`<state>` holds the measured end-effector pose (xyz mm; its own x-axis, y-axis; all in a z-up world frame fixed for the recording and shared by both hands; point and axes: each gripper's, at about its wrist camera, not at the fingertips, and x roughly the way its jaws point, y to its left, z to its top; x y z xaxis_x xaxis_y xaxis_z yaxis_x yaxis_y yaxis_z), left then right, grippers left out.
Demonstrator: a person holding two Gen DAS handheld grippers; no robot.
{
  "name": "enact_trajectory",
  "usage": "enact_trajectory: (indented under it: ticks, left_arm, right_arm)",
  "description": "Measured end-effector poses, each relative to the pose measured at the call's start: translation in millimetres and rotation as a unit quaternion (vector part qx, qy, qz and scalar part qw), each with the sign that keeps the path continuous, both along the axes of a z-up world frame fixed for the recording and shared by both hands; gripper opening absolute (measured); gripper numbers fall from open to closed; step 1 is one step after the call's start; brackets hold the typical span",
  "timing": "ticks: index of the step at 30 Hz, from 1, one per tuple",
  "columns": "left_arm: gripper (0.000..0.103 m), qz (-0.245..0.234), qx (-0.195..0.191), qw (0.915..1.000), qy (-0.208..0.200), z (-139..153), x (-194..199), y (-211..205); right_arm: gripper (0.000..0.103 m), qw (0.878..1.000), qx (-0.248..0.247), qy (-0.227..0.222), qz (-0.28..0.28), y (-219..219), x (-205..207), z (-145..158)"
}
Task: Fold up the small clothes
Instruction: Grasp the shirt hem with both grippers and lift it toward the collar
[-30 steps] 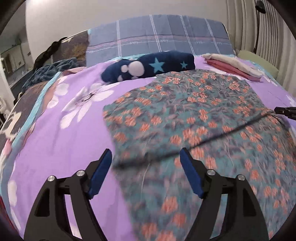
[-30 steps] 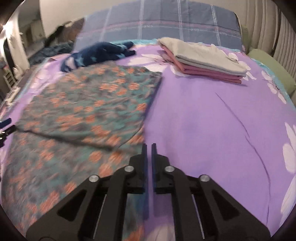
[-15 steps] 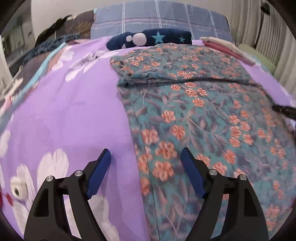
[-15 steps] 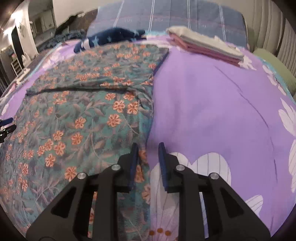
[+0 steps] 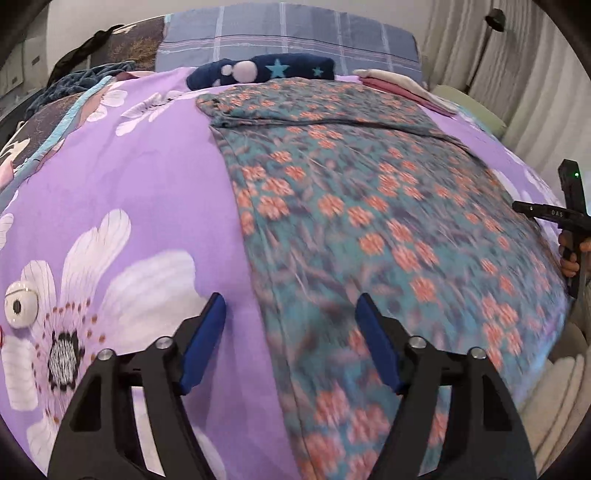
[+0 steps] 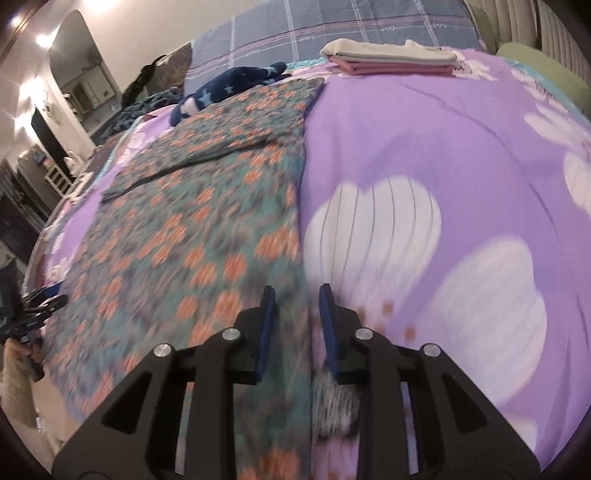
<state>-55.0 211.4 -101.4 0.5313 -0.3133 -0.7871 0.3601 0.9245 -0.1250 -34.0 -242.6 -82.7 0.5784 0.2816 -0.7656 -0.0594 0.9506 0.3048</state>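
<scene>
Item: floral garment, teal with orange flowers, spread flat on the purple flowered bedsheet. It fills the centre and right of the left wrist view and the centre-left of the right wrist view. Its far end, toward the top of both frames, is already turned over on itself, the fold edge showing as a dark line across the cloth. The near end lies single-layered and runs to the bottom of both frames.

Left gripper: jaws spread, having just narrowed a little; nothing pinched. It sits low in its frame, straddling the garment's left edge, one blue pad over bare sheet, the other over cloth.

Right gripper: jaws slightly parted, having just been opening; nothing gripped. It sits bottom centre, over the garment's right edge where cloth meets sheet.

Step, as judged: one fold laid and released; both grippers now at the near end for the second fold.

Next move calls for: lowering each gripper onto its near corner, closing on cloth alone rather than the sheet below, then carrying both corners evenly toward the folded end.

Surroundings: navy star-patterned item above the garment; folded stack of cream and pink pieces at upper right; plaid pillow along the top.
</scene>
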Motion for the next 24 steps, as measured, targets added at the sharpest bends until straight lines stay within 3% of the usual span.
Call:
enact_trajectory:
  ticks: [6, 11, 15, 18, 24]
  left_arm:
    - [0.051, -0.021, -0.011, 0.9997, 0.005, 2.8, -27.2, 1.4]
    - [0.05, -0.043, -0.023, 0.9987, 0.013, 3.7, -50.0, 0.2]
    - [0.05, -0.051, -0.039, 0.9978, 0.014, 1.3, -54.3, 0.0]
    - [0.05, -0.043, -0.066, 0.9967, 0.018, -0.1, -45.9, 0.9]
    - [0.05, -0.036, -0.075, 0.9962, 0.027, 0.8, -60.6, 8.1]
  right_arm:
    - [0.028, 0.999, 0.043, 0.015, 0.005, -7.7, -49.0, 1.3]
    - [0.028, 0.996, 0.086, 0.035, 0.001, -17.0, -87.9, 0.6]
    - [0.038, 0.993, 0.112, 0.038, 0.006, -16.4, -94.3, -1.2]
    - [0.039, 0.992, 0.118, 0.039, 0.005, -13.5, -86.5, -0.5]
    - [0.039, 0.993, 0.11, 0.038, 0.014, -13.0, -95.3, 1.1]
